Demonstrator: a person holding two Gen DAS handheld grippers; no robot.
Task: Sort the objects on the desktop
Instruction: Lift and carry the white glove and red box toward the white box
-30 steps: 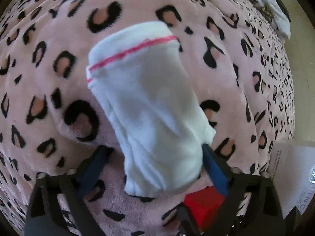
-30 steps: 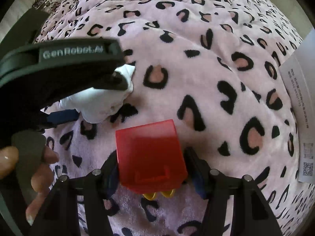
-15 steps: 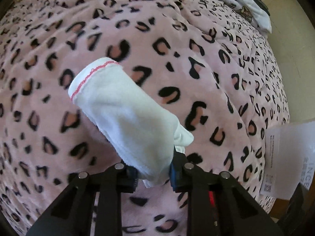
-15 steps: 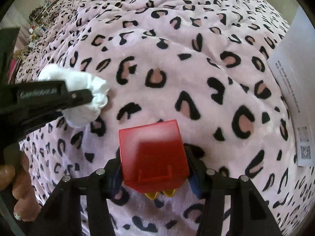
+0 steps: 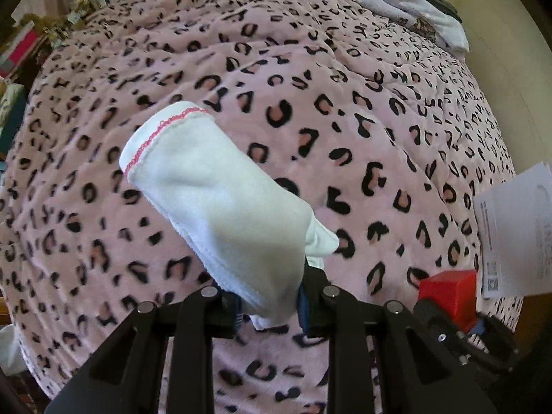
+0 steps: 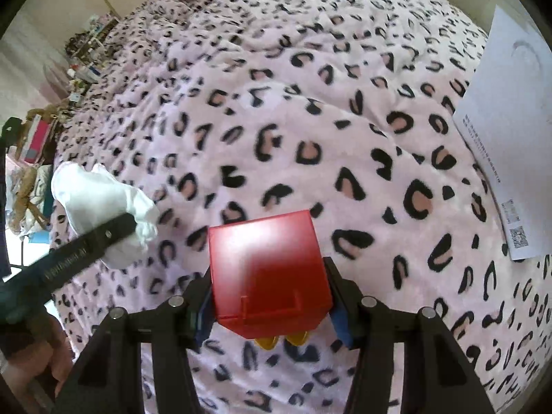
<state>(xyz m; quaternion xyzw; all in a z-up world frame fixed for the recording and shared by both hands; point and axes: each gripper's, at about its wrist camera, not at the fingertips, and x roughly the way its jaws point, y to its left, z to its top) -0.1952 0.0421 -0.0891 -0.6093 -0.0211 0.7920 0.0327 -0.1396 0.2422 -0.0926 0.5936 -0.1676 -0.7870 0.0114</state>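
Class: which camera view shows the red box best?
The right wrist view: the red box fills the centre, clamped in the right gripper. The left wrist view shows only a corner of it at the lower right edge, partly hidden.

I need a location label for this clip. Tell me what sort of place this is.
Most likely a bedroom in a home. The surface is a bed under a plush pink leopard-print blanket, folded white laundry lies at its far end, and cluttered shelves or a dresser stand along the wall beside it.
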